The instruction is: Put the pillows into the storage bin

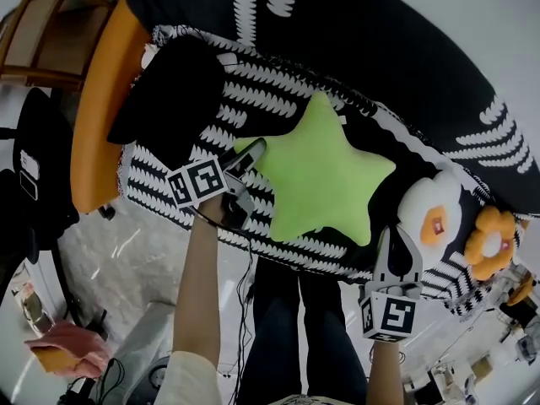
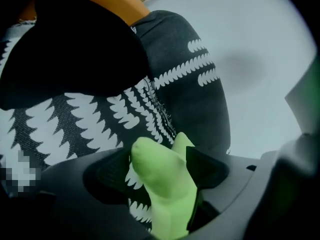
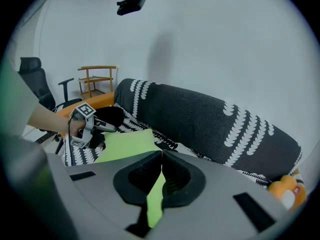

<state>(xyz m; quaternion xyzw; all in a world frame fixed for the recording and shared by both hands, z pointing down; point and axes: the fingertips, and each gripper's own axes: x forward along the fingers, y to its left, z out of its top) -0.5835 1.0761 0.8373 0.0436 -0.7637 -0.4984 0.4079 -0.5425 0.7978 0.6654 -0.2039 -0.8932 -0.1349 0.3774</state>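
Note:
A green star pillow point(image 1: 325, 175) lies flat on the black-and-white sofa cover point(image 1: 270, 99). My left gripper point(image 1: 249, 154) is shut on the star's left arm. In the left gripper view that green arm point(image 2: 165, 184) sits pinched in my left gripper point(image 2: 160, 169). My right gripper point(image 1: 396, 230) hovers just right of the star's lower right point, fingertips touching. In the right gripper view my right gripper point(image 3: 161, 156) is shut, the star pillow point(image 3: 125, 144) lies beyond it, and green shows through the slit lower down. A white egg-flower pillow point(image 1: 434, 213) and an orange flower pillow point(image 1: 494, 239) lie to the right.
A black cushion point(image 1: 177, 87) rests at the sofa's left end beside an orange armrest point(image 1: 101, 116). A wooden chair point(image 3: 97, 79) and an office chair point(image 3: 35, 79) stand past it. A pink cloth point(image 1: 72, 348) lies on the floor at lower left. No storage bin is in view.

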